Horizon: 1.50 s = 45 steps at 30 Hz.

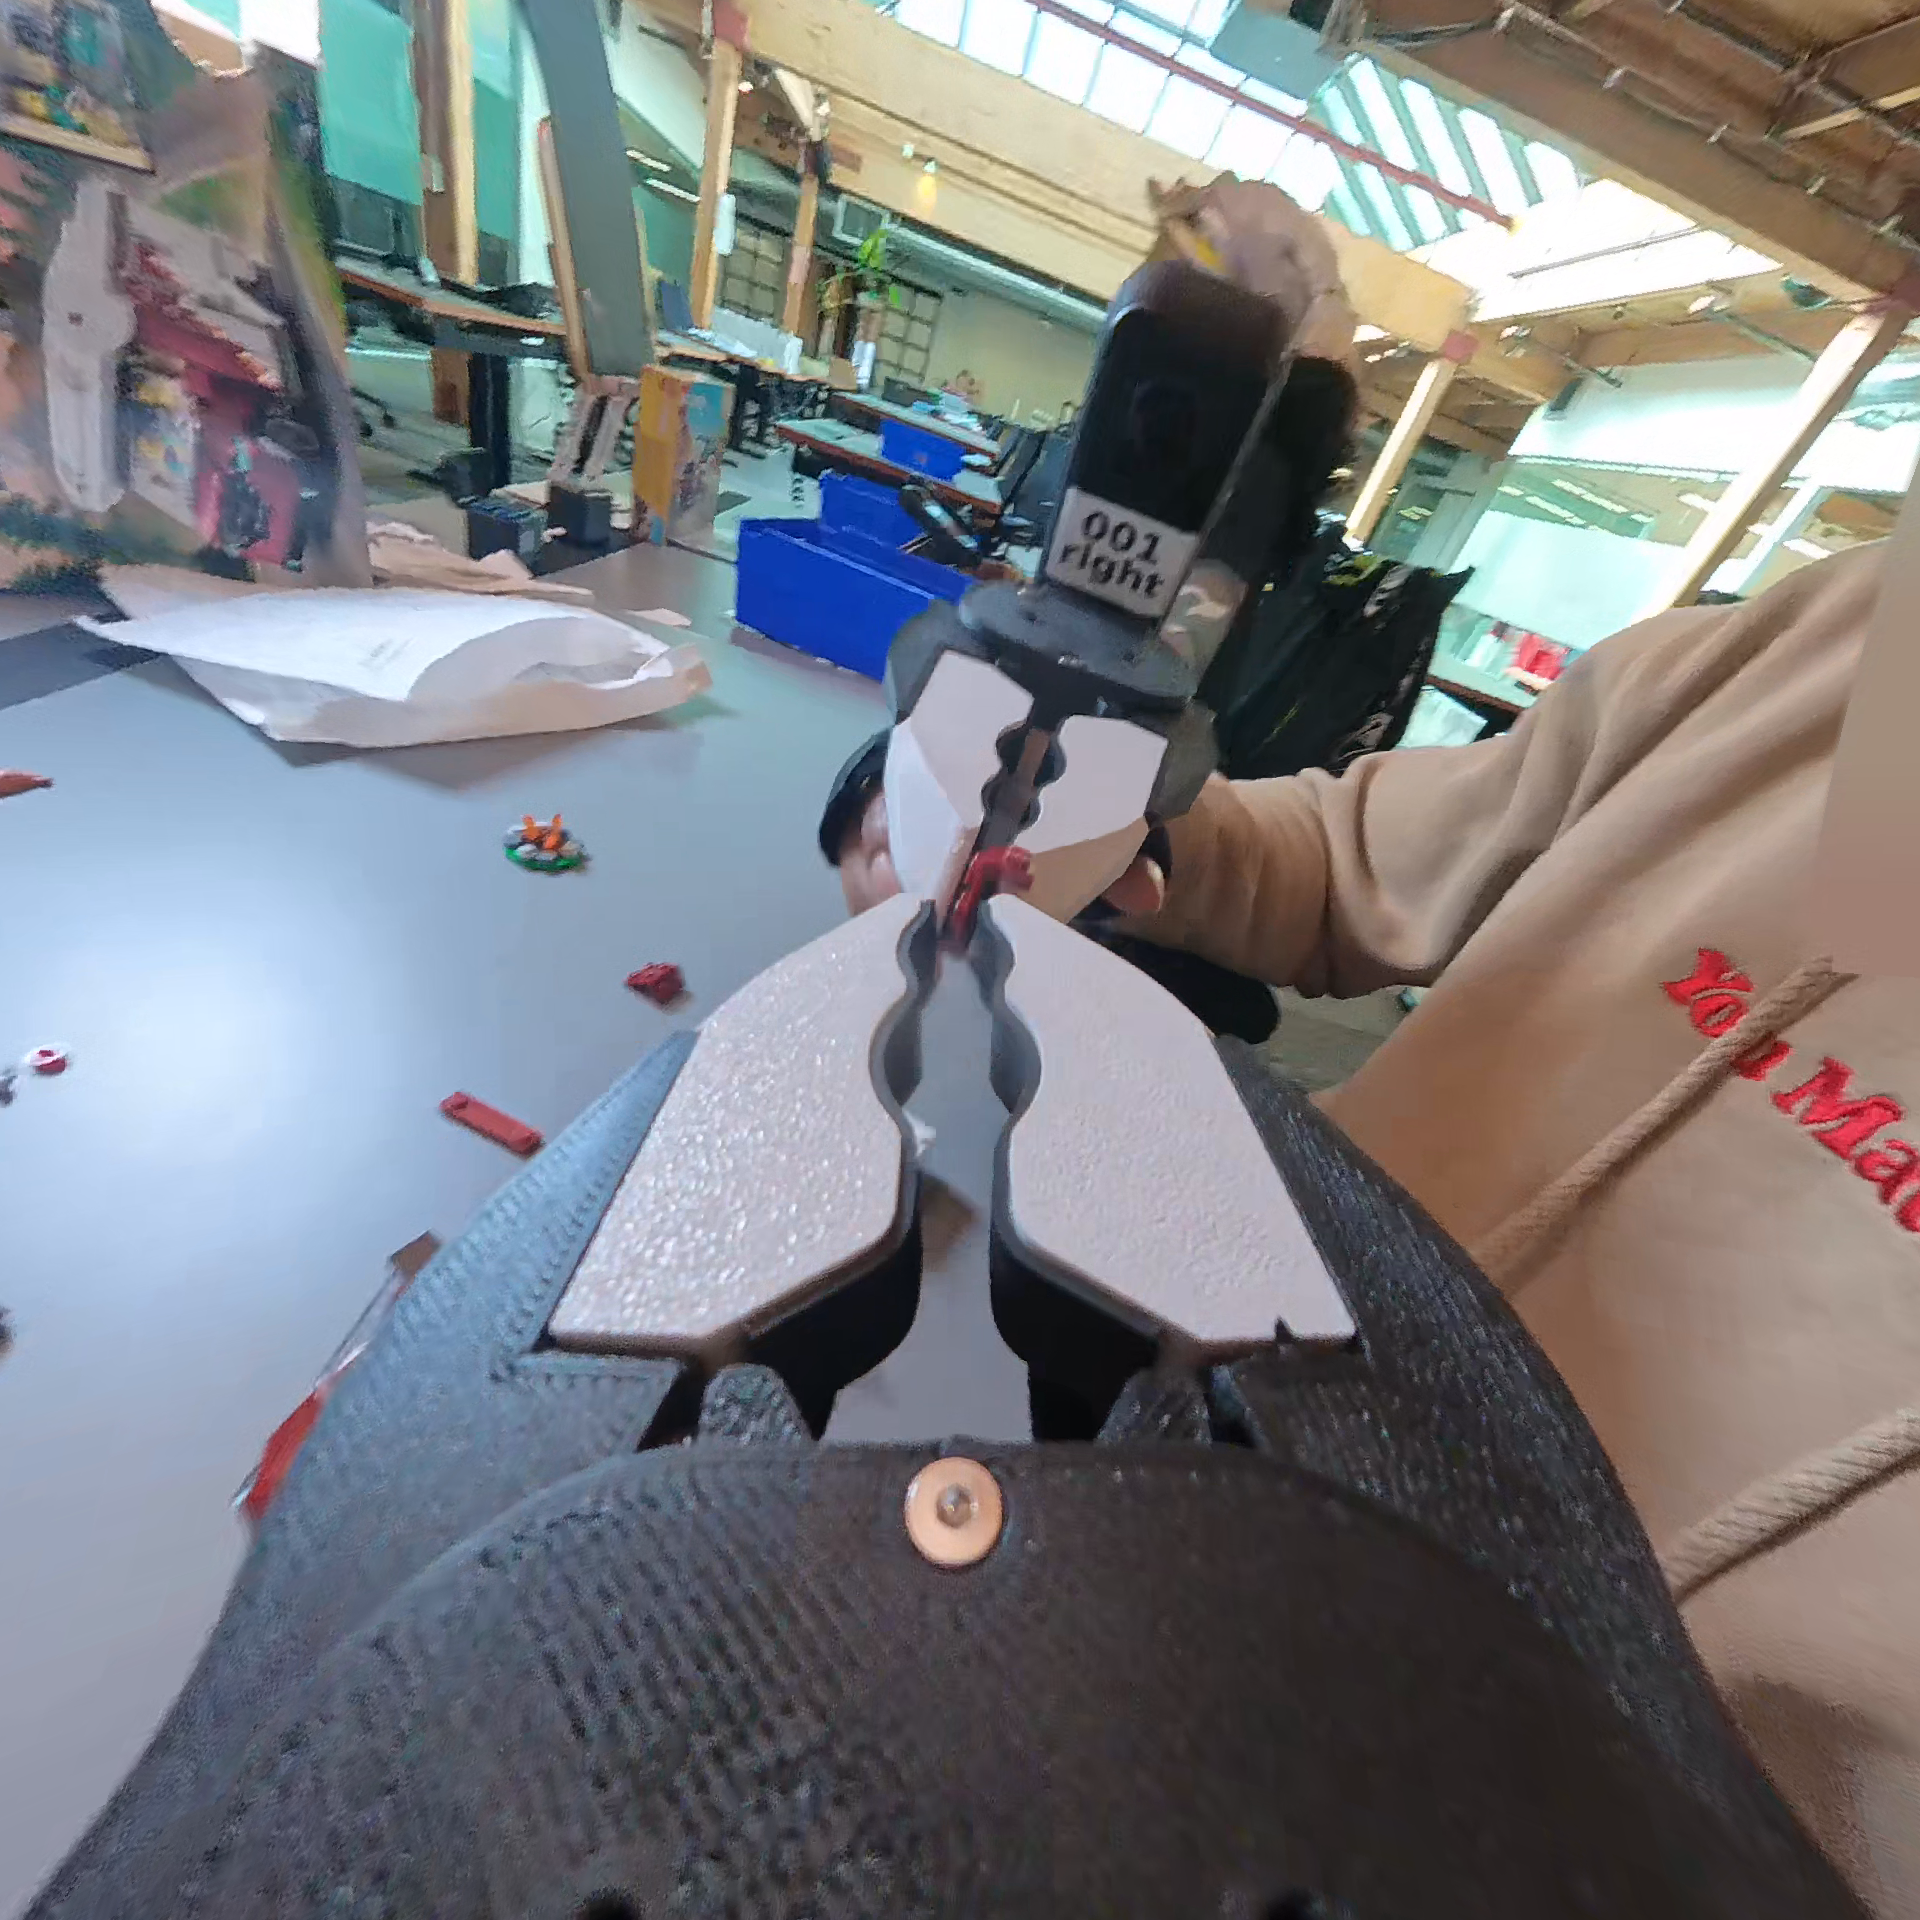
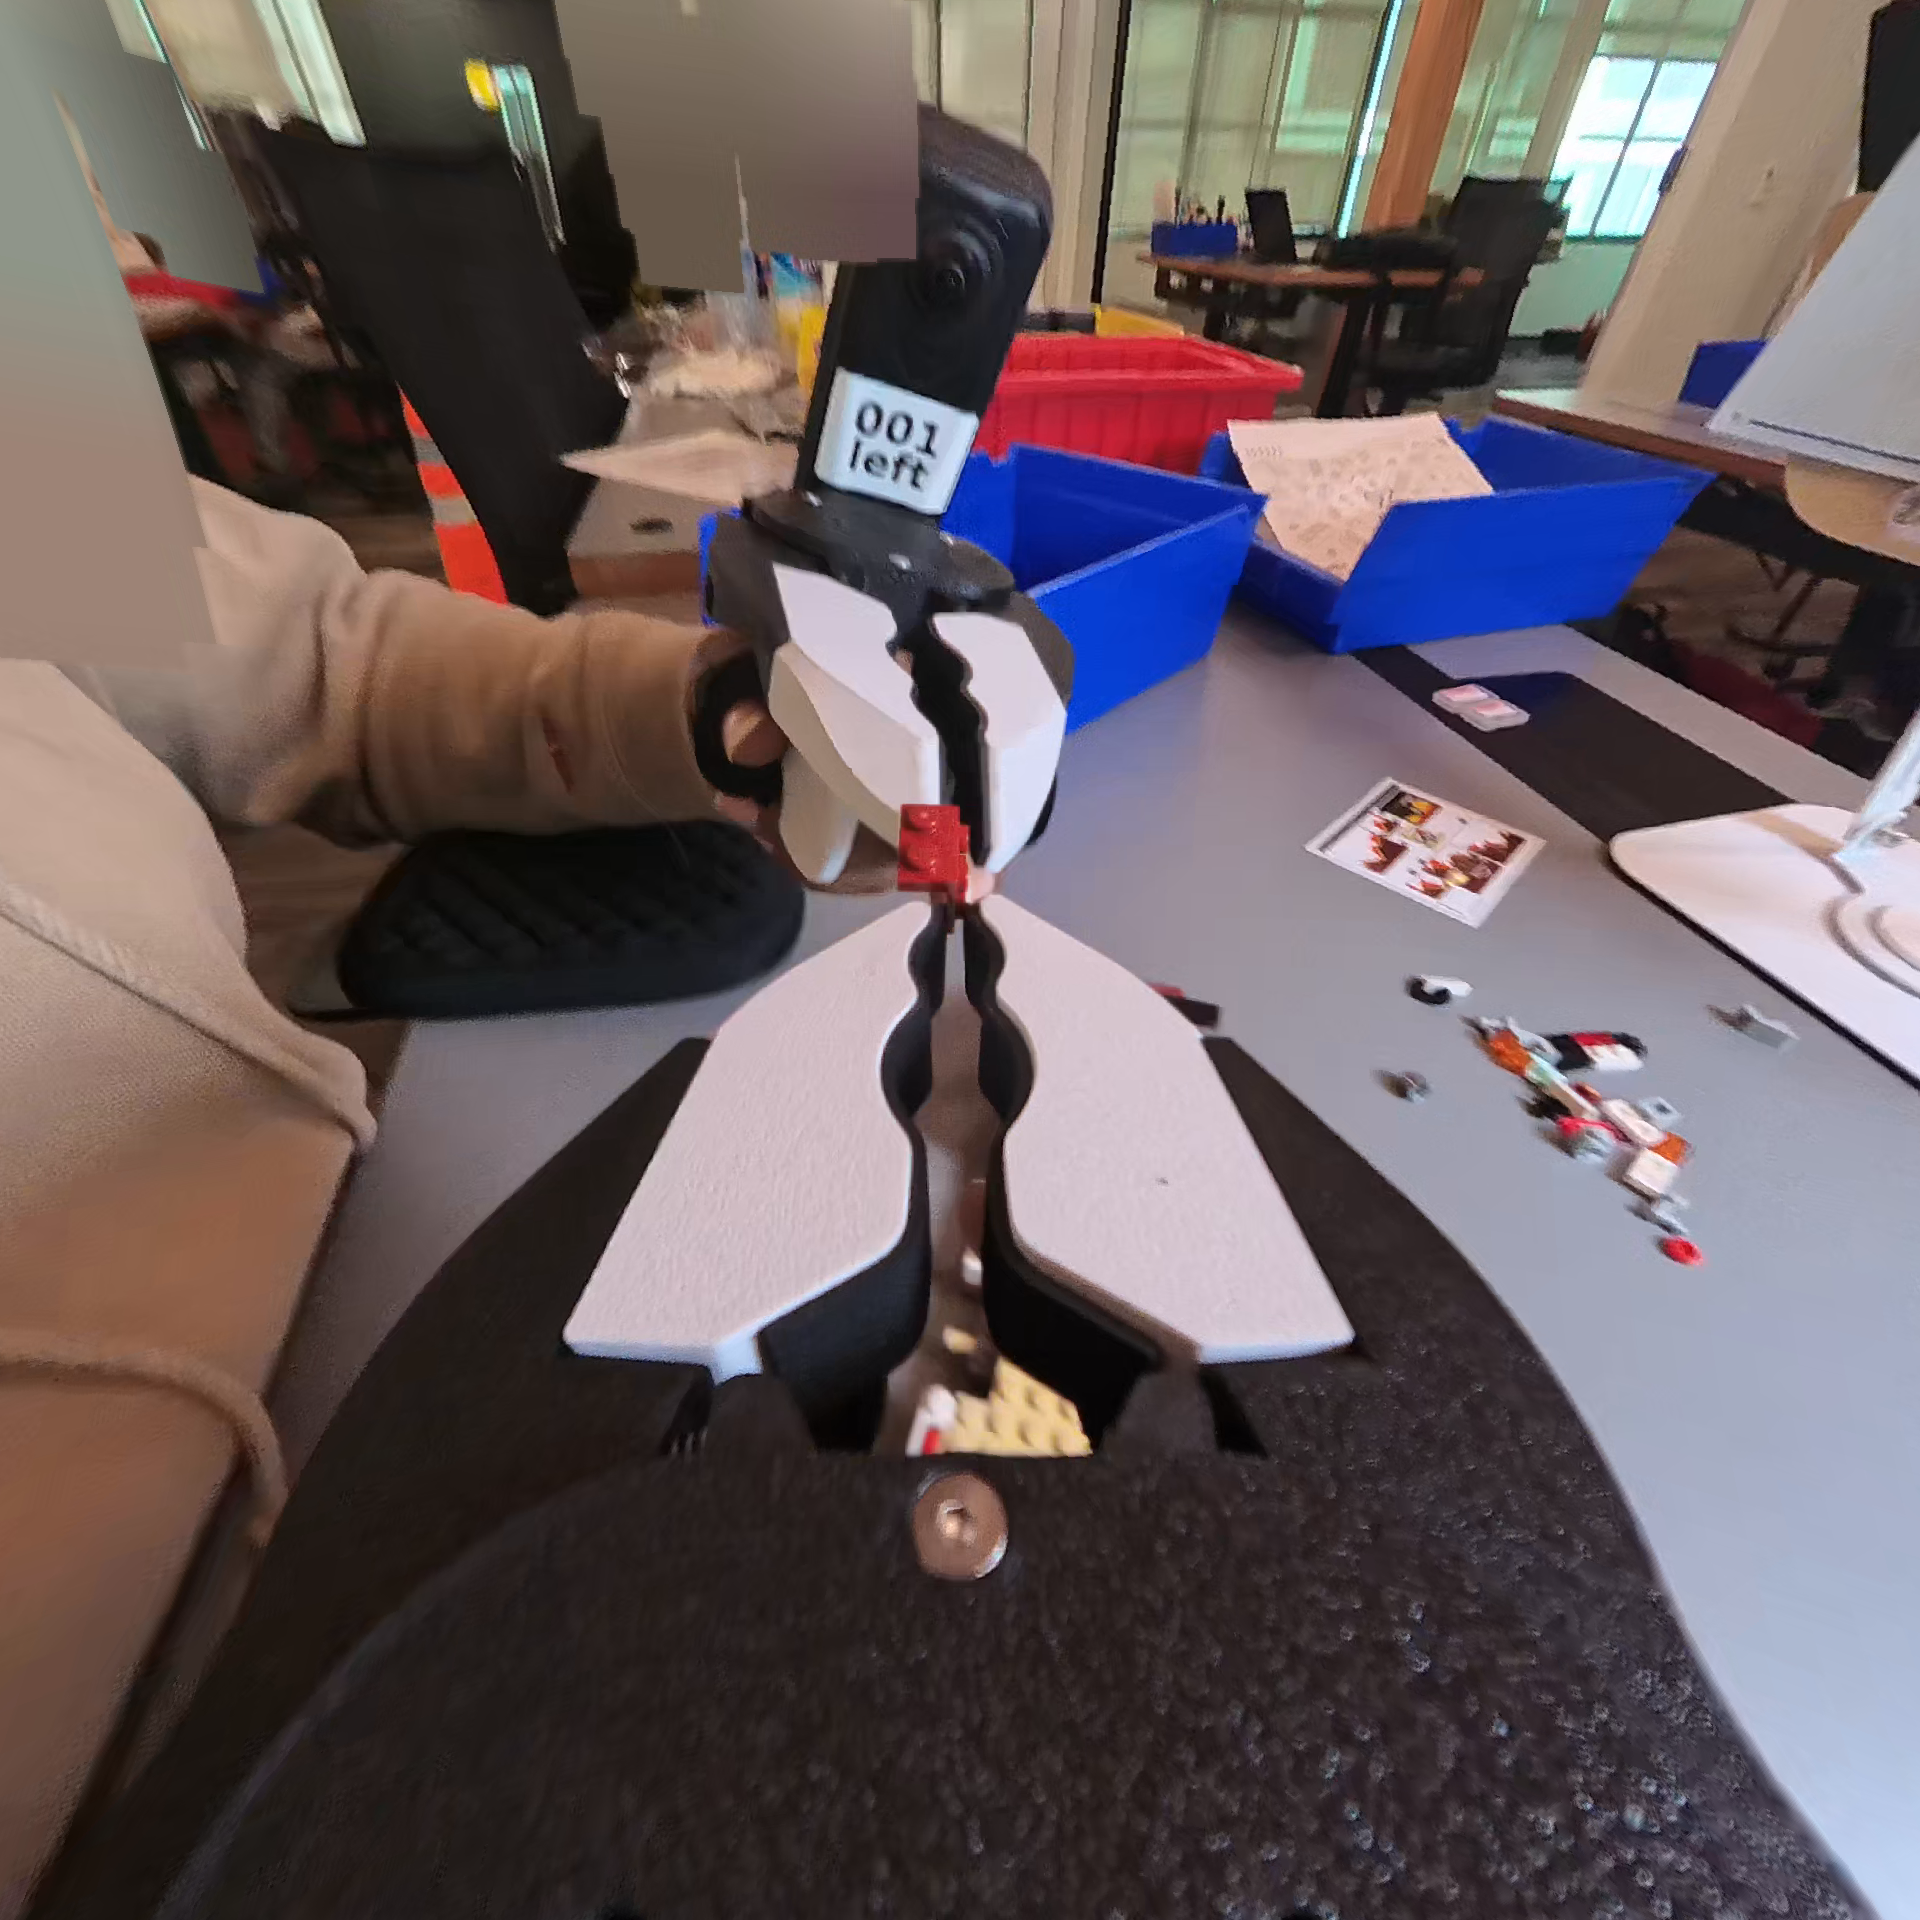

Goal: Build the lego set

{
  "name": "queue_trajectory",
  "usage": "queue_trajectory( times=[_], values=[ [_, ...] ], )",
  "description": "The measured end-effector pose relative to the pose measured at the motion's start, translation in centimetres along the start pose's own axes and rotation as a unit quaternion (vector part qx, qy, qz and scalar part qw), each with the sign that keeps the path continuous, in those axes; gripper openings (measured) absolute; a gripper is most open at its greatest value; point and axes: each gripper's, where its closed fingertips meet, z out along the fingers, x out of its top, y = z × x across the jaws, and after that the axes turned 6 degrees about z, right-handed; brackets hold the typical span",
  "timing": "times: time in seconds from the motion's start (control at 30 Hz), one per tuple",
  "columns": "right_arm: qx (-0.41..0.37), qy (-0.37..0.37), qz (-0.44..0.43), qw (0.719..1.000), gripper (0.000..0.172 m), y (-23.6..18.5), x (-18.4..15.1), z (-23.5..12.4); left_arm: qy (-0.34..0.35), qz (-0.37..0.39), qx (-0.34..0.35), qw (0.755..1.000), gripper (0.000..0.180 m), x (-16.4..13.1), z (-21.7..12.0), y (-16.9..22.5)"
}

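Two hand-held grippers meeting tip to tip over a grey table.

Nearest, we see our left gripper (image 1: 954, 925) and right gripper (image 2: 951, 914), both nipped onto a small red plastic building-brick assembly (image 2: 933, 847) held in mid-air between them; beyond lie scattered small bricks (image 2: 1590, 1101), then blue plastic bins (image 2: 1455, 561).
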Motion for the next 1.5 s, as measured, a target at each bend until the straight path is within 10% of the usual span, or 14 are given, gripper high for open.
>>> queue_trajectory(
  times=[0.27, 0.6, 1.17, 1.5],
  values=[
    [-0.145, -0.276, -0.053, 0.949, 0.003, 10.2, -10.0, -5.4, -0.129, 0.075, 0.161, 0.976, 0.042, -4.6, -5.1, -7.5],
    [-0.102, -0.375, -0.080, 0.918, 0.013, 10.5, -14.2, -5.3, -0.166, 0.075, 0.184, 0.966, 0.050, -7.2, -5.7, -9.1],
    [-0.041, -0.328, 0.041, 0.943, 0.061, 3.4, -13.9, -6.1, -0.220, 0.106, 0.157, 0.957, 0.063, -8.9, -5.8, -8.3],
    [-0.058, -0.324, 0.017, 0.944, 0.058, 3.4, -13.8, -3.5, -0.261, 0.137, 0.172, 0.940, 0.064, -10.1, -6.1, -8.7]
  ],
)
